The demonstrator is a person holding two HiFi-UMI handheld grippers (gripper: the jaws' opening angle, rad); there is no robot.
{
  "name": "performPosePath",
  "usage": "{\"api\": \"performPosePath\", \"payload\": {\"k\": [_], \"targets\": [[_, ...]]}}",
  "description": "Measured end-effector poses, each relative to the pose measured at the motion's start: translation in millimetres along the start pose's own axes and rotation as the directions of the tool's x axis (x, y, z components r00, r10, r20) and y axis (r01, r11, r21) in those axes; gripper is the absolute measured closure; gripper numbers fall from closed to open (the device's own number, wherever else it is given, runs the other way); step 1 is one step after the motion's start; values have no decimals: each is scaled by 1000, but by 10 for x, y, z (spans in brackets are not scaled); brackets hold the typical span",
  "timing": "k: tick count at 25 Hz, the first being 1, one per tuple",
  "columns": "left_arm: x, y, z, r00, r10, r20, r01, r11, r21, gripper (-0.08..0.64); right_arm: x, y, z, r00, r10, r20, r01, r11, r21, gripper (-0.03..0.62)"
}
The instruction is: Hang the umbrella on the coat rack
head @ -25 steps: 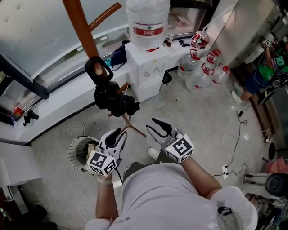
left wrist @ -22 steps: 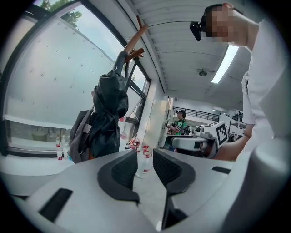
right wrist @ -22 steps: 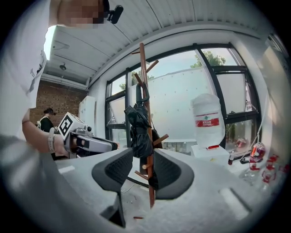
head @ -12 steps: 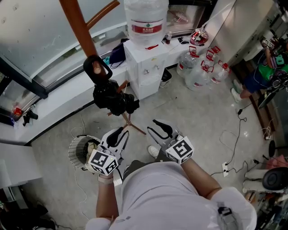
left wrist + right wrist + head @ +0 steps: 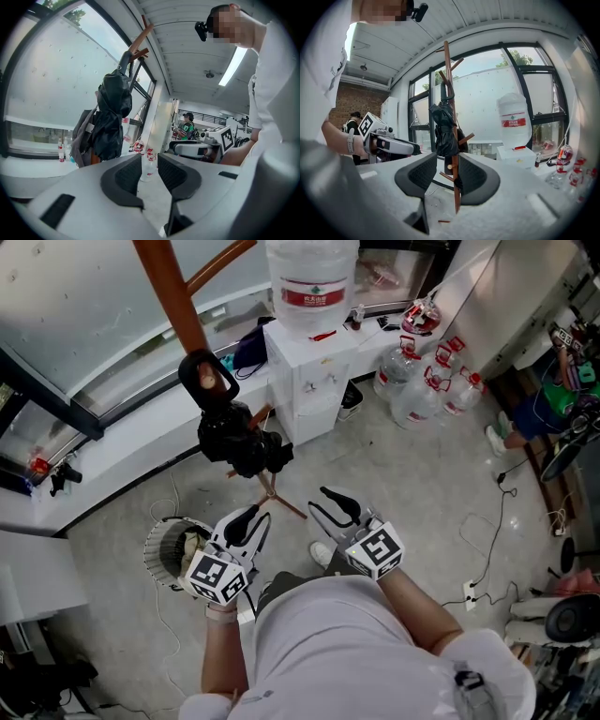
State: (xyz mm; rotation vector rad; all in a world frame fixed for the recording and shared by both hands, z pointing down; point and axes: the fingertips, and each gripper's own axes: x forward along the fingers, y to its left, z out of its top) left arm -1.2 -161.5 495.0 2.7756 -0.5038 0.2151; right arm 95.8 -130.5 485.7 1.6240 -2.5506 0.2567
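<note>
The black folded umbrella (image 5: 239, 448) hangs by its loop handle (image 5: 208, 381) from the brown wooden coat rack (image 5: 173, 296); no gripper touches it. In the left gripper view the umbrella (image 5: 112, 117) hangs up at the left, and in the right gripper view the umbrella (image 5: 443, 126) hangs against the rack pole (image 5: 449, 89). My left gripper (image 5: 253, 515) and right gripper (image 5: 330, 501) are held side by side close to my body, well short of the rack. Both stand shut, with nothing between their jaws: left (image 5: 150, 176), right (image 5: 447, 176).
A white water dispenser (image 5: 309, 381) with a big bottle (image 5: 311, 282) stands right of the rack. Several water jugs (image 5: 422, 381) sit on the floor beyond it. A round wire fan (image 5: 169, 554) lies by my left gripper. Cables (image 5: 487, 549) trail across the floor at right.
</note>
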Motion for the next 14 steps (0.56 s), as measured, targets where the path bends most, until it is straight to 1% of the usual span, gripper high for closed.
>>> {"api": "performPosePath", "payload": {"k": [14], "targets": [[14, -41, -39, 1000, 17, -10, -17, 1000, -5, 469, -31, -25, -61, 1000, 12, -11, -12, 1000, 15, 446]]}}
